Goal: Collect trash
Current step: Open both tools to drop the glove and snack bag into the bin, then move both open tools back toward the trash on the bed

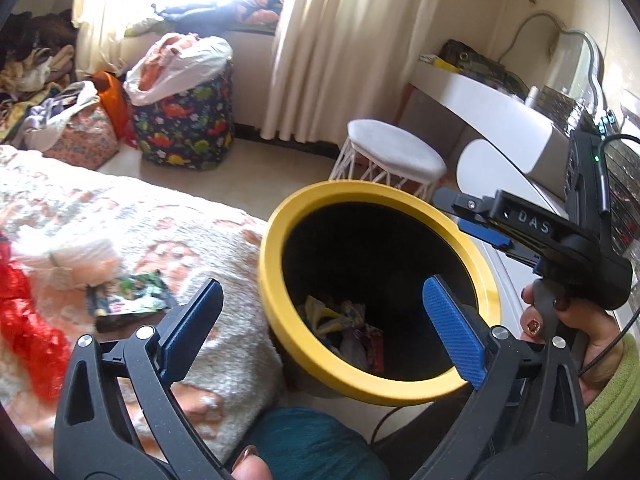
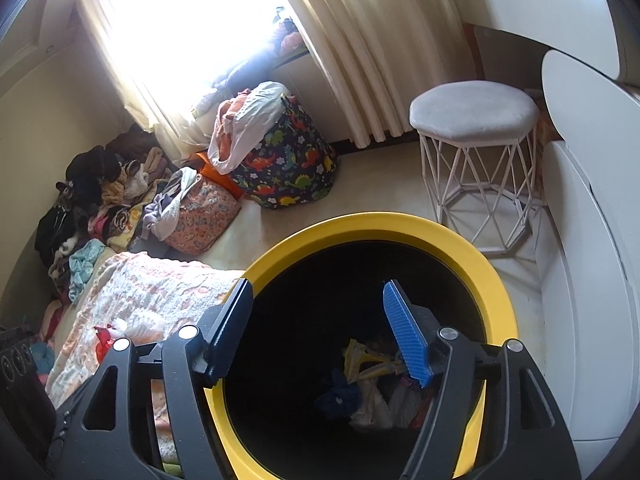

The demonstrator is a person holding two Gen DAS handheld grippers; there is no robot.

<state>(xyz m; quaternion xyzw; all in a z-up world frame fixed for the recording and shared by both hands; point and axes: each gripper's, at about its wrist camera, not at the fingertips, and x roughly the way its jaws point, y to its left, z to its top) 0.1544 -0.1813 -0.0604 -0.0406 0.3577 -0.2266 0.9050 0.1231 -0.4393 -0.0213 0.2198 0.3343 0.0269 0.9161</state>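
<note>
The bed point(image 1: 120, 224) filled nine o'clock, its edge touching the yellow-rimmed bin point(image 1: 276, 248), which held wrappers point(image 2: 372, 380) at its bottom. Bare floor point(image 2: 360, 184) lay open at twelve. Both the left gripper point(image 1: 324, 320) and right gripper point(image 2: 316, 324) hung wide open and empty over the bin, while a green wrapper point(image 1: 128, 300) lay on the bed.

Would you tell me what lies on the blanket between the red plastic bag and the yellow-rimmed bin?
In the left wrist view, a green snack wrapper lies flat on the blanket, between the red plastic bag and the bin.

bin point(image 2: 400, 228) mouth open, stool point(image 2: 474, 110) beyond, bed point(image 2: 152, 284) alongside
</note>
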